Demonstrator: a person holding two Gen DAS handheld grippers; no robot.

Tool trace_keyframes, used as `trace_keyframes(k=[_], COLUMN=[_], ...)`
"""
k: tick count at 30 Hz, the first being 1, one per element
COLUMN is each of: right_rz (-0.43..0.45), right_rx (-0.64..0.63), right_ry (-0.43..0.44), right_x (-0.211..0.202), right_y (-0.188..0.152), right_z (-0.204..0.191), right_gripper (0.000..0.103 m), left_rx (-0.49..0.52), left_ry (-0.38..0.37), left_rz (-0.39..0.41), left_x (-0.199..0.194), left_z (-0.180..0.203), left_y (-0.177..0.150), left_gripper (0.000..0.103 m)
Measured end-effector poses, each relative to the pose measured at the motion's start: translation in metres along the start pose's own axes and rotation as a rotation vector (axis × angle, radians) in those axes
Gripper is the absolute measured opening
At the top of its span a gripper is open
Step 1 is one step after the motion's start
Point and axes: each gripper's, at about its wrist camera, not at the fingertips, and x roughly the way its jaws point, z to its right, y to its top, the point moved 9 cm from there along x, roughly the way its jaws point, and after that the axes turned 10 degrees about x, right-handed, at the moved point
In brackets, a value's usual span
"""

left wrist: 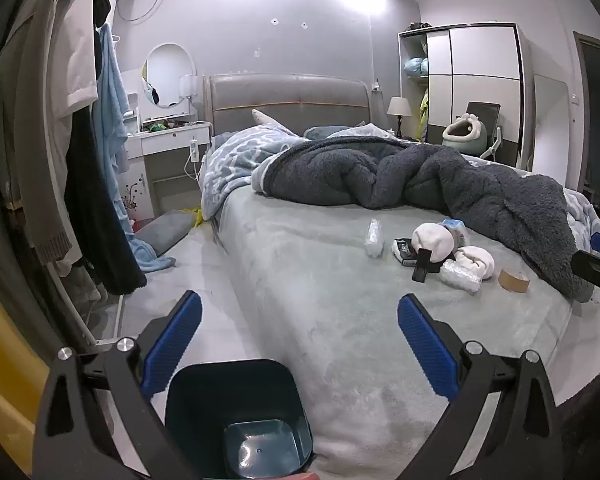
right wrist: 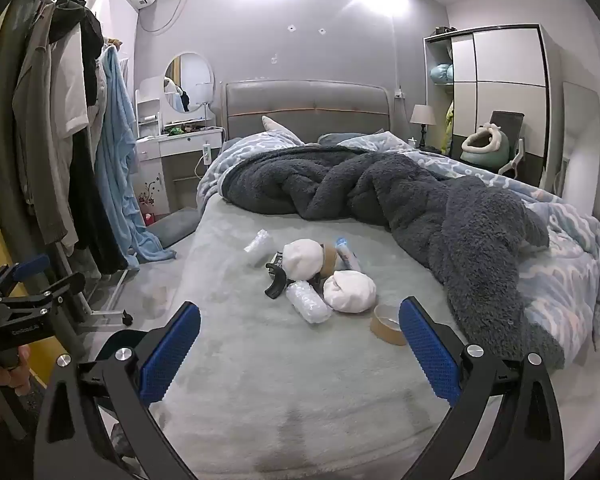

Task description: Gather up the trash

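A pile of trash lies on the grey bed point(right wrist: 260, 380): two white wads point(right wrist: 302, 258) point(right wrist: 350, 291), a crumpled clear plastic bag point(right wrist: 307, 302), another clear wrapper point(right wrist: 258, 245), a brown tape roll point(right wrist: 388, 323), a small bottle point(right wrist: 346, 254) and a black curved piece point(right wrist: 275, 282). The pile also shows in the left wrist view point(left wrist: 432, 242). A dark blue bin point(left wrist: 240, 420) stands on the floor at the bed's corner, right under my open, empty left gripper point(left wrist: 300, 344). My right gripper point(right wrist: 300, 346) is open and empty above the bed, short of the pile.
A dark fluffy blanket point(right wrist: 420, 204) and a blue patterned quilt point(right wrist: 560, 264) cover the far half of the bed. A clothes rack point(right wrist: 72, 140) stands at the left, with a dressing table point(right wrist: 180, 144) behind it. A wardrobe point(right wrist: 500, 92) is at the right.
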Motion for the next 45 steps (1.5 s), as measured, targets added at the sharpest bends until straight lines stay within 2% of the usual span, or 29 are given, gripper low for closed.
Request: trace_keyframes(k=[45], right_rz=[0.003], right_rx=[-0.008], right_ry=[-0.001], right_x=[-0.0001], right_y=[0.0001], right_z=[-0.0003], right_gripper=[0.100], left_rx=[0.002], left_ry=[0.001], left_rz=[-0.002], left_x=[0.0001], left_z=[0.0001], left_y=[-0.0002], left_gripper=[0.100])
